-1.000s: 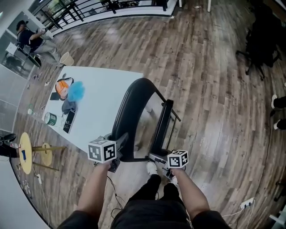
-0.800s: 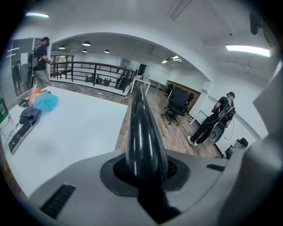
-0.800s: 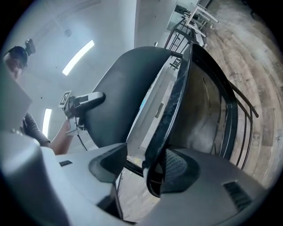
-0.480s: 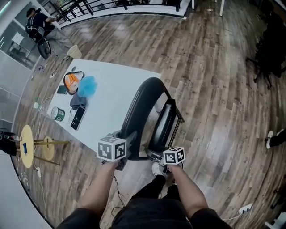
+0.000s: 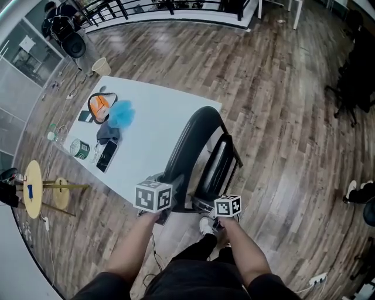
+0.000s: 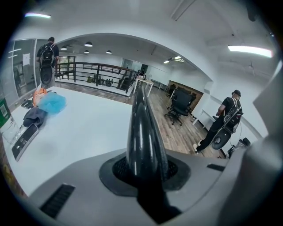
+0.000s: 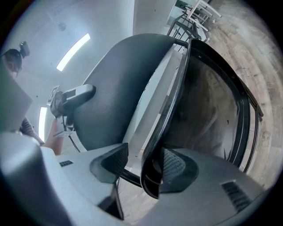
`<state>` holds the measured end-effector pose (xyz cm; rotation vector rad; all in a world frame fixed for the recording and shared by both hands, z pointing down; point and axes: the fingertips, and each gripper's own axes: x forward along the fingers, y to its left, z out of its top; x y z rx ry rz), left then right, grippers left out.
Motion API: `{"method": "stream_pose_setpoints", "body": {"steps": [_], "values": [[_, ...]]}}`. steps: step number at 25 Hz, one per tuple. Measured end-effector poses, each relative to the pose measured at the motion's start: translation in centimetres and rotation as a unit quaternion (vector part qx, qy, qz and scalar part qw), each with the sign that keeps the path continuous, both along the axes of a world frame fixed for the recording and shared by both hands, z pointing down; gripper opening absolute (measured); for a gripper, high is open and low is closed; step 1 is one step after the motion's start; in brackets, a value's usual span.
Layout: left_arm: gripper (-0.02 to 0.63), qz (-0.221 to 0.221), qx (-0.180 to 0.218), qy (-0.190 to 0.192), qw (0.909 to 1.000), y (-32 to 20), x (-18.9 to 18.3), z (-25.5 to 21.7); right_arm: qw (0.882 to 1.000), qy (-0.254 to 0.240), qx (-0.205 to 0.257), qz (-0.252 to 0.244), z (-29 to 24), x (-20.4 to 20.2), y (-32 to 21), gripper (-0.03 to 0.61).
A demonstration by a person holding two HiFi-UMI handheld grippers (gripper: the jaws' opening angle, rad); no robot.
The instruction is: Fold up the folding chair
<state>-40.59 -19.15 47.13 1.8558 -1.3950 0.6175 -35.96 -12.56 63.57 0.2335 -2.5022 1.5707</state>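
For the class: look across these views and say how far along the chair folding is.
Done: the seat already stands steeply up, close to the backrest. In hand: the left gripper clamps the backrest's edge, fingers easing open; the right gripper has the seat's rim between closing fingers. Left: a gap shows between seat and backrest, so press them flat together.

You stand on a brown wood floor (image 5: 281,117). A big white table (image 5: 158,117) is in front of you. A black railing (image 5: 126,7) runs along the far side. Black office chairs (image 5: 357,82) sit at your right, and a small yellow round table (image 5: 33,190) at your left. Long lights (image 6: 250,50) glow on the white ceiling (image 6: 132,22).
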Motion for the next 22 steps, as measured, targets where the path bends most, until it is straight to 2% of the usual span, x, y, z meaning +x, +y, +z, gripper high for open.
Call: {"method": "stream_pose_setpoints", "body": {"steps": [3,5,6,8,10,13,16,18,22], "values": [[0.094,0.003,-0.001,0.002,1.0000,0.2,0.2,0.4,1.000,0.003,0.013,-0.012,-0.1,-0.1,0.3,0.225],[0.097,0.016,0.004,0.000,0.9999,0.5,0.5,0.6,0.999,0.026,0.036,-0.007,0.1,0.6,0.1,0.267],[0.098,0.026,0.016,-0.008,0.9995,0.5,0.5,0.4,0.997,0.050,0.053,0.008,0.4,1.2,-0.5,0.319],[0.135,0.051,0.050,-0.035,0.9968,0.8,0.1,-0.5,0.990,0.101,0.081,0.052,1.0,3.4,-2.0,0.325],[0.211,0.071,0.082,-0.063,0.9921,1.5,-0.7,-2.0,0.981,0.140,0.099,0.093,1.0,6.3,-2.9,0.325],[0.230,0.086,0.112,-0.089,0.9860,3.4,-1.7,-4.1,0.969,0.162,0.134,0.132,-1.3,10.6,-3.1,0.325],[0.229,0.056,0.146,-0.107,0.9818,6.0,-2.4,-6.7,0.950,0.189,0.193,0.157,-4.8,14.6,-1.7,0.324],[0.218,0.030,0.178,-0.096,0.9787,7.8,-1.5,-8.9,0.932,0.211,0.239,0.170,-7.4,17.3,-0.1,0.324],[0.078,0.017,0.247,-0.047,0.9677,10.6,3.8,-11.9,0.890,0.239,0.331,0.205,-13.1,22.4,3.4,0.316]]}}
